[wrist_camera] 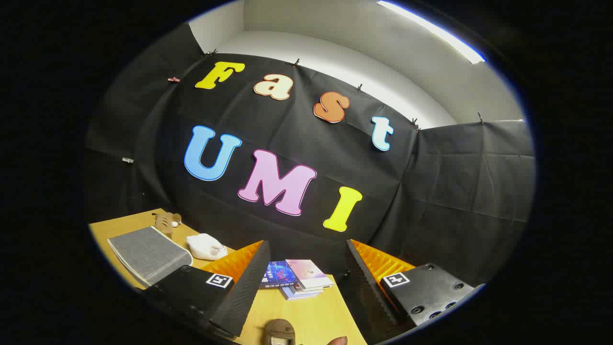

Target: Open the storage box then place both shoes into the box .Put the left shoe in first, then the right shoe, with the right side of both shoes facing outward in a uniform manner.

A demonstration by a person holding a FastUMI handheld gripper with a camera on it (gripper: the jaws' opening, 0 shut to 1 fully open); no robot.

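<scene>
1. A brown object [280, 332] between the tool [306, 280] fingers is cut off below; its kind is unclear.
2. The book stack [297, 278] is partly hidden behind one finger.
3. A small brown thing [165, 221] across the tabletop [313, 318] is too small to tell.

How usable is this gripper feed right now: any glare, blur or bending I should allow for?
Gripper view: fisheye bending curves the light wooden table and tilts the scene; the bright ceiling strip light is blown out, with no glare on the table; the stack of colourful books beyond the open gripper is sharp enough; the grey fabric-covered storage box and white shoe look small and squeezed.
</scene>
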